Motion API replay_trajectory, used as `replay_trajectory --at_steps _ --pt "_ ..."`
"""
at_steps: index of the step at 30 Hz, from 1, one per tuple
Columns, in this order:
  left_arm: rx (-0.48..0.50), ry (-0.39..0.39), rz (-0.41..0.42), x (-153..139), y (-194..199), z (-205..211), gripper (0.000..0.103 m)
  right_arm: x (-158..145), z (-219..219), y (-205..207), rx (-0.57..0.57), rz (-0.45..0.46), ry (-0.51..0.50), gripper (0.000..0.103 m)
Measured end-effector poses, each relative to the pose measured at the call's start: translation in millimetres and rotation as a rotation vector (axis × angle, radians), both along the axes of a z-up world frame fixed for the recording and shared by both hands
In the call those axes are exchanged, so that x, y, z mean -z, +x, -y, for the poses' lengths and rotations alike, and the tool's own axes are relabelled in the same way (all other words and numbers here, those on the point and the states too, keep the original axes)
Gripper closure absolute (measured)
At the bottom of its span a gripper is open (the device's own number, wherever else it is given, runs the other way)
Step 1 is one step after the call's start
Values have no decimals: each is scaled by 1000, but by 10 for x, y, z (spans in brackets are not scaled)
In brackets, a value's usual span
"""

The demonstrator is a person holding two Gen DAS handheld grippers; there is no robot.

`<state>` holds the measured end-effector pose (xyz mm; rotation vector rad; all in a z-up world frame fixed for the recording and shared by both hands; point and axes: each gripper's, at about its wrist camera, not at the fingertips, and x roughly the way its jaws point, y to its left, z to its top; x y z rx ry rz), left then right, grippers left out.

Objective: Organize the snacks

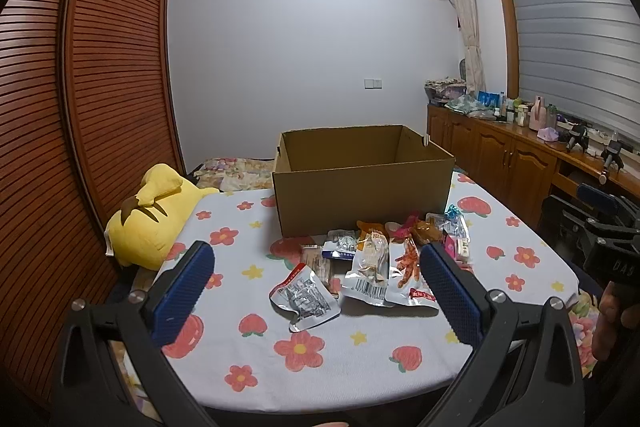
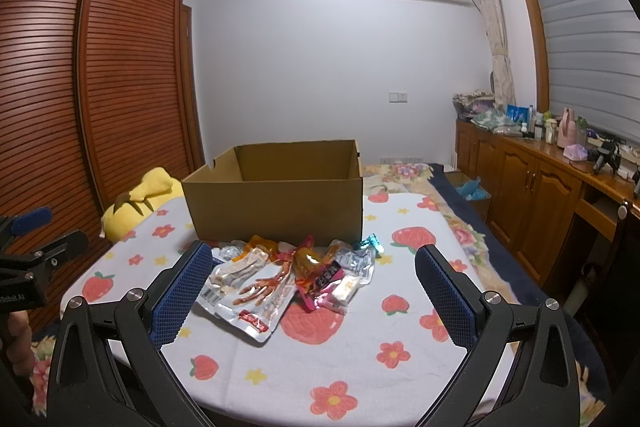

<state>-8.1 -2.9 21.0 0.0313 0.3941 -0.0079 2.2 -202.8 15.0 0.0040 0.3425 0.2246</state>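
You hold both tongs up over the near end of the table, and both are wide open with nothing in them. Your left gripper (image 1: 316, 283) has its blue pads (image 1: 182, 291) far apart, and the silver snack bag (image 1: 306, 301) lies on the cloth between them, not touched. Your right gripper (image 2: 314, 287) is spread just as wide, above the pile of snacks (image 2: 292, 275). The pile sits on the flowery tablecloth (image 2: 340, 359), just in front of the brown cardboard box (image 2: 280, 203). In the pile you can see a clear bag with red chicken feet (image 2: 262, 289), a pale bag with a barcode (image 1: 370, 273), a pink packet (image 2: 326, 281) and a shiny blue candy wrapper (image 2: 370, 241) at the far right edge. The bags overlap each other. The box is open at the top, and the part of its inside that you can see is bare. A yellow plush toy (image 1: 154, 223) lies at the left edge of the table, well apart from the snacks. A wooden cabinet (image 2: 520, 203) full of small things stands along the right wall.
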Motion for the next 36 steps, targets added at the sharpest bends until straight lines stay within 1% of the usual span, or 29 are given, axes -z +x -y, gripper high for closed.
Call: replay_trajectory --at_steps 12,14,24,32,36 --pt "2 -3 10 -17 -13 -22 0 -7 -2 -23 -1 3 0 0" --pt "3 -3 14 -21 -22 -21 0 -72 -5 -42 -1 5 0 0" --pt "4 -3 19 -35 -49 -9 0 -93 -18 -48 -2 8 -2 0" --pt "4 -3 16 -27 -62 -1 0 -121 -34 -48 -4 7 -4 0" --pt "2 -3 0 18 -34 -8 0 -99 -45 -52 -4 1 -9 0"
